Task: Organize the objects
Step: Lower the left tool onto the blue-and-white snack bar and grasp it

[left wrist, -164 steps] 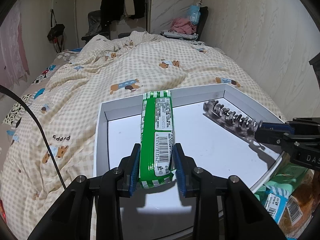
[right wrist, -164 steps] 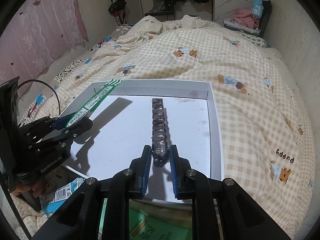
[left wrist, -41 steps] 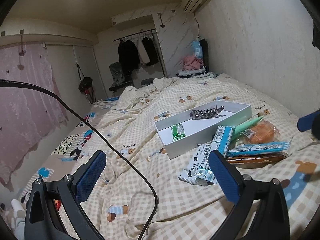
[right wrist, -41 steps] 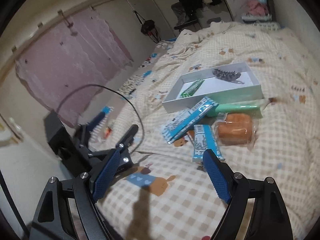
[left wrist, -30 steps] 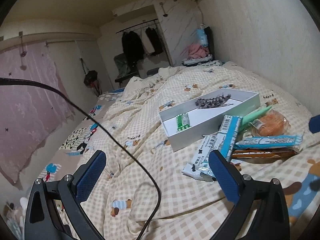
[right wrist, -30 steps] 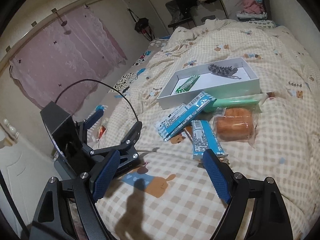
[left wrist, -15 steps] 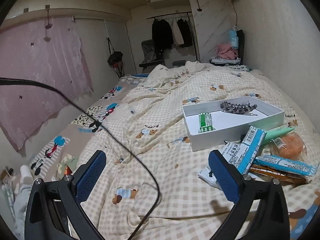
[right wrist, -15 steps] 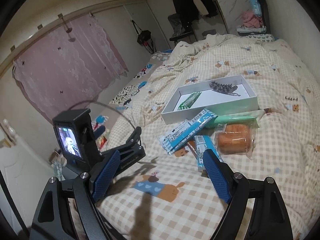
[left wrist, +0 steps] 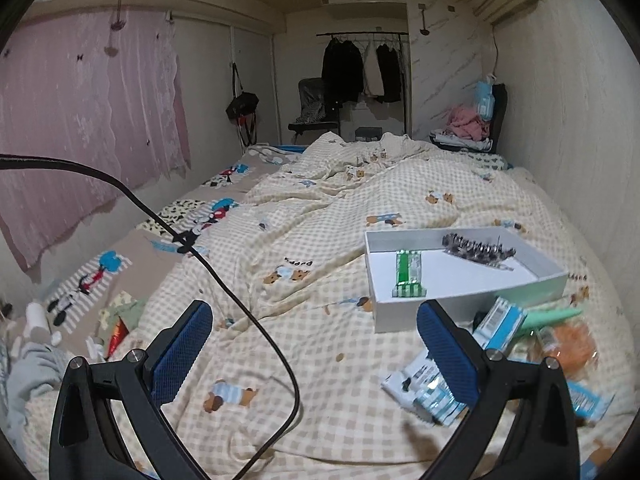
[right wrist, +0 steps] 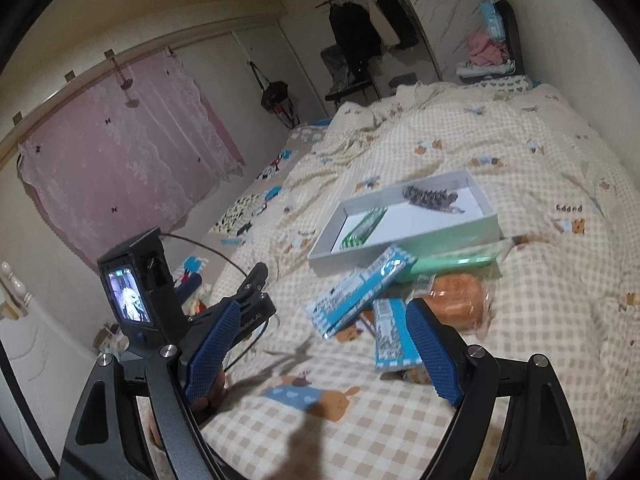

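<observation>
Hovering over the checked quilt [left wrist: 320, 360] with their blue pads spread wide and nothing between them, the left gripper [left wrist: 316, 356] and right gripper [right wrist: 316, 356] stand short of the loose snack packets [right wrist: 360, 292], which lie in a heap just before the white box [right wrist: 404, 248]. These film-wrapped packets are judged light, soft and slippery, so each is best pinched across its narrow middle; the bread bag [right wrist: 456, 304] would crush under pressure. Farther off, the green packet [left wrist: 409, 274] and the dark hair clip [left wrist: 476, 246] already rest inside the box.

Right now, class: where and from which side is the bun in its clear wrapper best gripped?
Probably across the bun body's short width, from above: it lies flat on the quilt, its top exposed. The green packet crowds its far edge, so avoid that side.
</observation>
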`<state>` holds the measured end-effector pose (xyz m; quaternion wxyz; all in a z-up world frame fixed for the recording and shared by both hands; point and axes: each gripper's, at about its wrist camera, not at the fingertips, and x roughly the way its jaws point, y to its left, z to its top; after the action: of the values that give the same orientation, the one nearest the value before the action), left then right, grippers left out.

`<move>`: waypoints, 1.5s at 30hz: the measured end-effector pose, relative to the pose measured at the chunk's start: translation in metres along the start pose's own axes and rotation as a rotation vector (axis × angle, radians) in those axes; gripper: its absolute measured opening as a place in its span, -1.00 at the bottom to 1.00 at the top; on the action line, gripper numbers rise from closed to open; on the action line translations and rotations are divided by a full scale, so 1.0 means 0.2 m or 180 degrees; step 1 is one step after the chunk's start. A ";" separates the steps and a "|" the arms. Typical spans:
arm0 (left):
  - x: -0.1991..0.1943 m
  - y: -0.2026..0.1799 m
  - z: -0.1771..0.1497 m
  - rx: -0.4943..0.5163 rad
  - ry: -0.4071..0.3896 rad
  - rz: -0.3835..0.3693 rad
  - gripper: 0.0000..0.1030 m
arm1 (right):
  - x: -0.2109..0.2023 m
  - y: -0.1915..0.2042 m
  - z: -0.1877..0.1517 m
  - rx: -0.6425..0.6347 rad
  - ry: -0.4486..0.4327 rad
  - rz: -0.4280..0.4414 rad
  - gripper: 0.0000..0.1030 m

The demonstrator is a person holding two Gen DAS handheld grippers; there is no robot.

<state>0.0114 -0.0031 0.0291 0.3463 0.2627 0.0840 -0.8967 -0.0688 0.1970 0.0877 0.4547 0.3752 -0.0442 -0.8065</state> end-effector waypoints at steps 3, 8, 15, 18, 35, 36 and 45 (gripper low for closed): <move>-0.01 0.02 0.00 -0.0089 0.0005 -0.0034 0.99 | 0.00 -0.01 0.03 0.0042 -0.0040 0.0009 0.67; -0.03 0.04 -0.02 -0.0123 0.0004 -0.0033 0.99 | 0.02 -0.07 0.04 0.0198 0.0061 0.0128 0.67; -0.06 0.00 -0.04 0.0101 -0.0078 -0.0008 0.99 | 0.05 -0.09 0.01 0.0219 0.0167 0.0146 0.67; -0.03 0.00 -0.01 0.0212 0.0008 -0.0120 0.99 | 0.06 -0.11 0.01 0.0212 0.0213 0.0231 0.67; 0.26 -0.20 -0.03 0.0893 0.1129 -0.2008 0.08 | 0.16 -0.18 0.10 -0.0150 0.0466 0.0075 0.67; 0.27 -0.21 -0.04 0.0918 0.1144 -0.1966 0.08 | 0.17 -0.18 0.09 -0.0150 0.0488 0.0071 0.67; 0.22 -0.40 -0.15 0.1639 0.1061 -0.1918 0.25 | 0.22 -0.18 0.06 -0.0209 0.0555 0.0036 0.67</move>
<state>-0.0579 0.0408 -0.0218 -0.0262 0.4455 -0.0147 -0.8948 -0.1155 0.1804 0.0572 0.4734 0.4287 0.0200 -0.7692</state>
